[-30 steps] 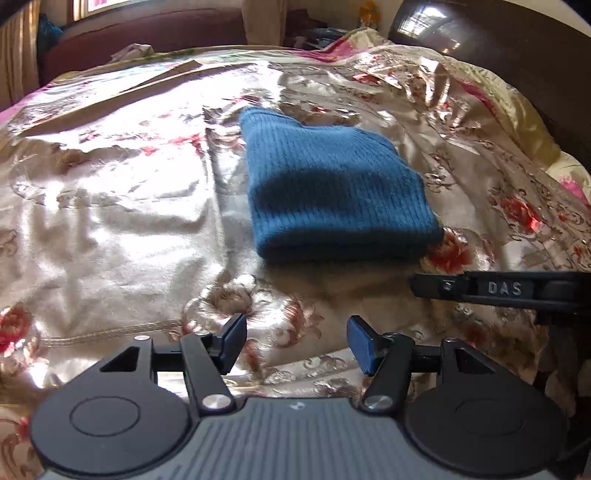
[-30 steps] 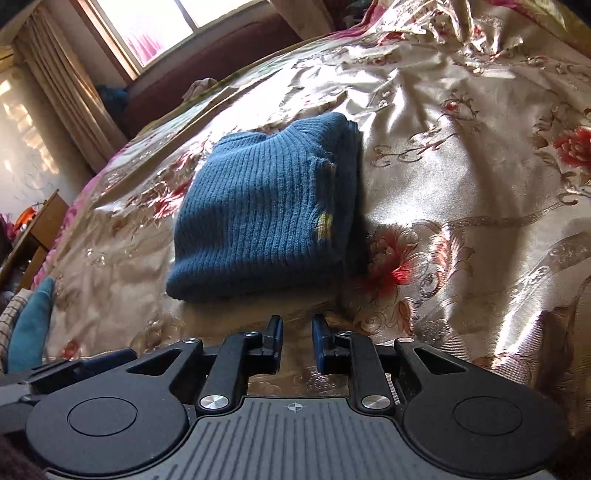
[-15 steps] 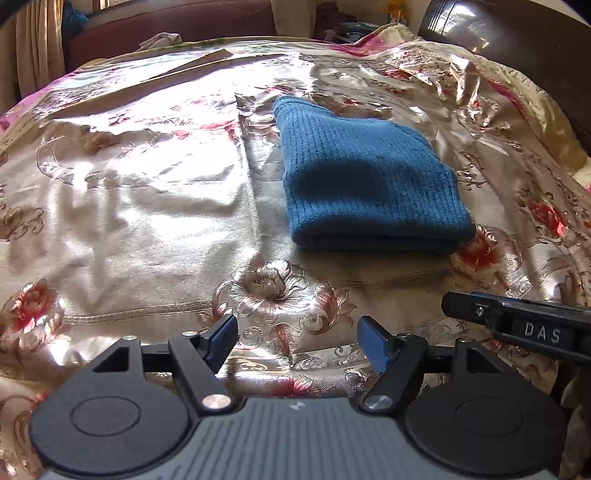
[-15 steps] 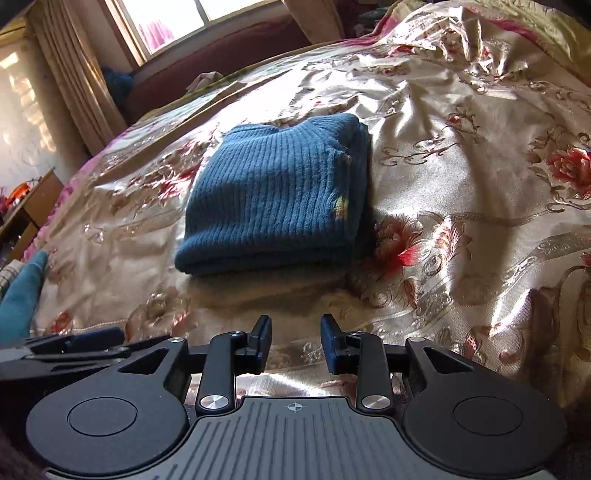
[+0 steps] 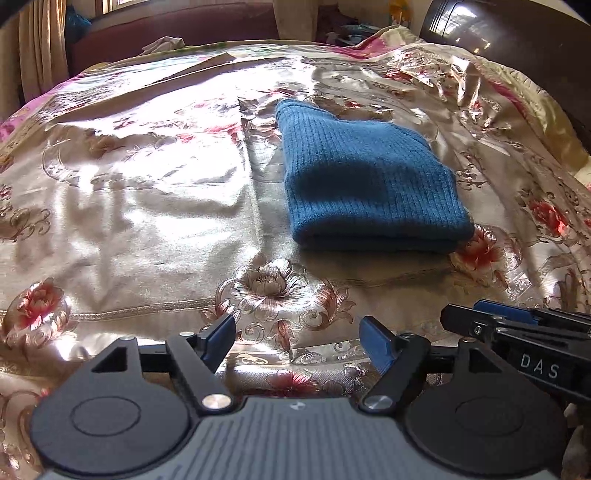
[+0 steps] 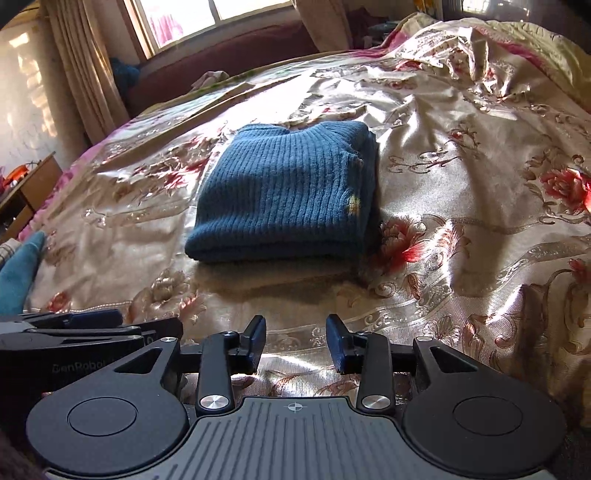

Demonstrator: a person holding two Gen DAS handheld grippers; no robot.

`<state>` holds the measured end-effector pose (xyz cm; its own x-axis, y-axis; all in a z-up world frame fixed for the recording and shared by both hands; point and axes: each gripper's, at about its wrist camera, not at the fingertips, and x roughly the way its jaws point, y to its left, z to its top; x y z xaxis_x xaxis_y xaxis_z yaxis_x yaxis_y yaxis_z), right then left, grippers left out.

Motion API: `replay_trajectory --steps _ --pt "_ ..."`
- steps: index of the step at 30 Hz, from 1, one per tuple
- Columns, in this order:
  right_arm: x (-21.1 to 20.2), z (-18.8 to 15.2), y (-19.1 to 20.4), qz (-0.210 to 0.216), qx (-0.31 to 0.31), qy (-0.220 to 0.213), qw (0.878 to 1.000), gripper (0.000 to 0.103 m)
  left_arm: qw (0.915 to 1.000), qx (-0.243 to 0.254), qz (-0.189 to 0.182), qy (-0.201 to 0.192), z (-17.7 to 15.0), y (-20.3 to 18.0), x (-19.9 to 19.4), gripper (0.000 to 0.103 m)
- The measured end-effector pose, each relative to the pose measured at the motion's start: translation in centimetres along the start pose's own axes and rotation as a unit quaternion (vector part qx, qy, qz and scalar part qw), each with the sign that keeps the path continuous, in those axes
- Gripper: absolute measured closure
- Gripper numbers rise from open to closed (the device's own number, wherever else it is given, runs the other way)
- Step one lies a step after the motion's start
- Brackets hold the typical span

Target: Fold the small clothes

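Lying folded into a thick block on the bedspread (image 5: 147,206), the blue sweater (image 5: 369,184) sits far of both tools, well apart from them. Left gripper (image 5: 297,341) and right gripper (image 6: 295,341) hover with jaws spread and empty; the fold looks done, so I'd back off without snagging the satin. Sunlight falls from a far window (image 6: 207,14), curtains (image 6: 81,74) left

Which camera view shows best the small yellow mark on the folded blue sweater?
The right wrist view: the yellow mark sits near the right edge of the folded blue sweater, facing this camera. In the left wrist view the sweater appears only as plain blue knit; the mark cannot be seen.
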<state>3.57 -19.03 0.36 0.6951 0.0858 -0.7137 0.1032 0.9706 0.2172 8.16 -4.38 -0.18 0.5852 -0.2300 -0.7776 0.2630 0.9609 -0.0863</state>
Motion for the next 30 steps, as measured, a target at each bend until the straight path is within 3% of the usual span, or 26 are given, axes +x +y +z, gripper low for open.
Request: replay_trajectory --steps 11,13,30 --pt "-0.8 -0.6 0.7 -0.022 -0.014 -0.011 1.000 0.060 0.9999 0.003 0.016 0.006 -0.3 -0.2 -0.1 0.018" --pt "-0.8 -0.7 0.8 -0.028 -0.017 -0.013 0.999 0.054 0.9998 0.004 0.016 0.009 -0.4 -0.2 -0.1 0.018" --pt "-1.0 -1.0 1.4 -0.063 -0.035 -0.021 0.997 0.035 0.9999 0.003 0.017 -0.001 -1.0 -0.2 -0.3 0.018"
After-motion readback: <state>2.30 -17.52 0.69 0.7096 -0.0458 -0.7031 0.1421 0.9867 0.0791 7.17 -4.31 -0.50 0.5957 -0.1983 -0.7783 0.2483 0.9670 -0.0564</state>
